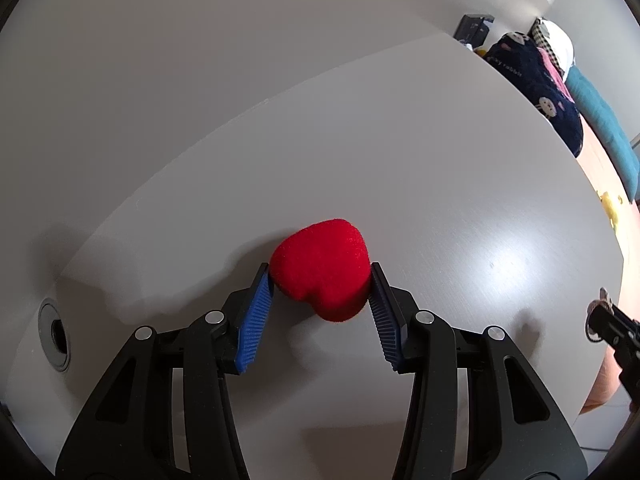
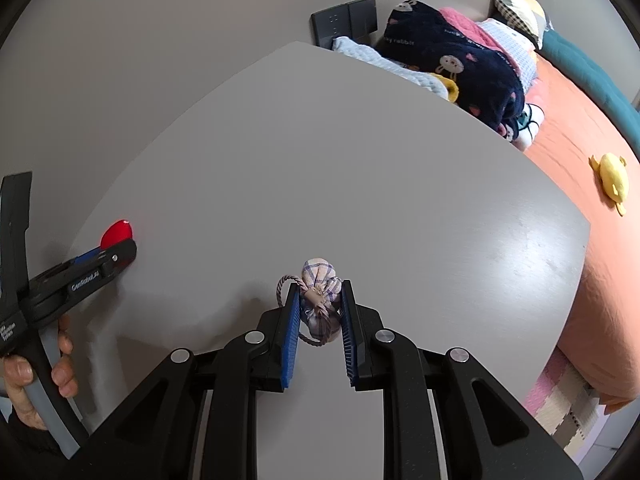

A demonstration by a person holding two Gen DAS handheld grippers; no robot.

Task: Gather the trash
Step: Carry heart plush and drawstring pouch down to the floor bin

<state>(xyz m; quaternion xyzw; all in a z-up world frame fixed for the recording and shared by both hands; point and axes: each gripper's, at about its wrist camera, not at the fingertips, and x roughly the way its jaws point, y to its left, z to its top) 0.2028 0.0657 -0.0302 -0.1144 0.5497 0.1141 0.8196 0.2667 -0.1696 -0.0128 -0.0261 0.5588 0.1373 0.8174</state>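
A red heart-shaped sponge (image 1: 322, 268) lies on the grey table (image 1: 400, 152). My left gripper (image 1: 321, 274) is shut on it, both blue pads touching its sides. In the right wrist view the sponge (image 2: 117, 232) shows at the left with the left gripper (image 2: 100, 264) around it. A small checked cloth pouch with a cord loop (image 2: 319, 292) lies on the table (image 2: 320, 160). My right gripper (image 2: 320, 292) is closed around it, the pads at its sides.
A bed with an orange sheet (image 2: 580, 168) runs along the table's right edge, with folded blankets (image 2: 460, 64) and a yellow duck toy (image 2: 612, 180). A cable hole (image 1: 56, 336) sits at the table's left end. A dark wall socket panel (image 2: 344, 20) is behind.
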